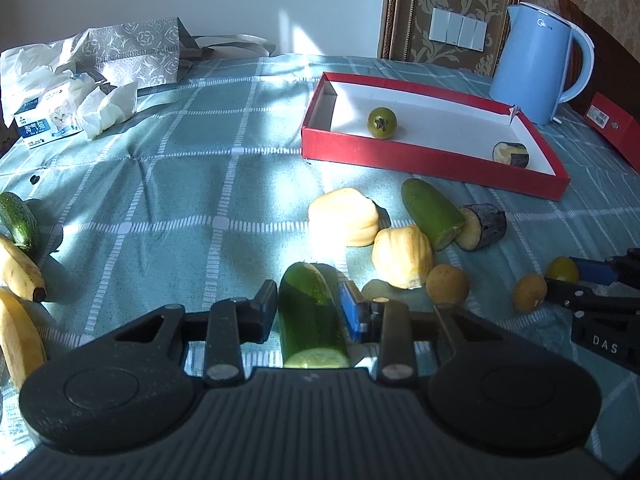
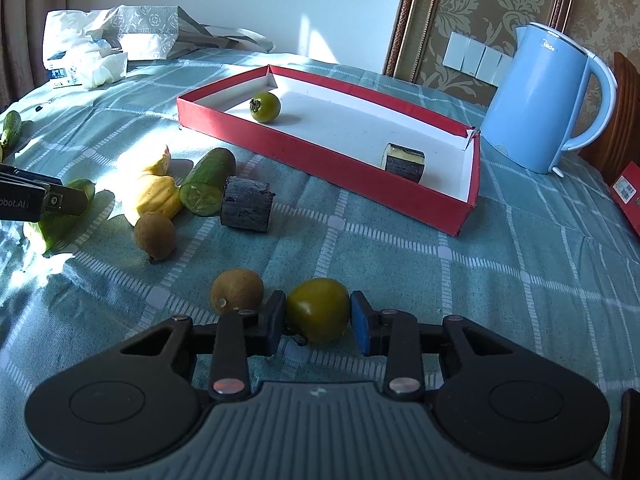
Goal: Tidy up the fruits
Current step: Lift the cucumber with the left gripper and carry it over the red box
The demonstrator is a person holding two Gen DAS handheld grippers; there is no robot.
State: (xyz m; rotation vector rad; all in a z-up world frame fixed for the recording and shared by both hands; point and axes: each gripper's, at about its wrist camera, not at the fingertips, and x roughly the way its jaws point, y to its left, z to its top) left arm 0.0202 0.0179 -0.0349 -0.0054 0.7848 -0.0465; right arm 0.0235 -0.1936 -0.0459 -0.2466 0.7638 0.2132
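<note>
Sunlit checked cloth [image 2: 480, 280] covered the table, with a red tray [image 2: 320, 152] as my landmark. Well short of the tray, my left gripper [image 1: 308, 312] pinched a cucumber half [image 1: 308, 320]. My right gripper [image 2: 318, 320] clamped a green tomato [image 2: 318, 308], also short of the tray. Another tomato [image 2: 265, 107] lay inside it.

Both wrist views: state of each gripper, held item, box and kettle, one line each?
left gripper: shut on cucumber piece, resting on the cloth
right gripper: shut on green tomato, on the cloth
red box: open, holding one tomato and one dark cut piece
blue kettle: upright, lid closed
</note>
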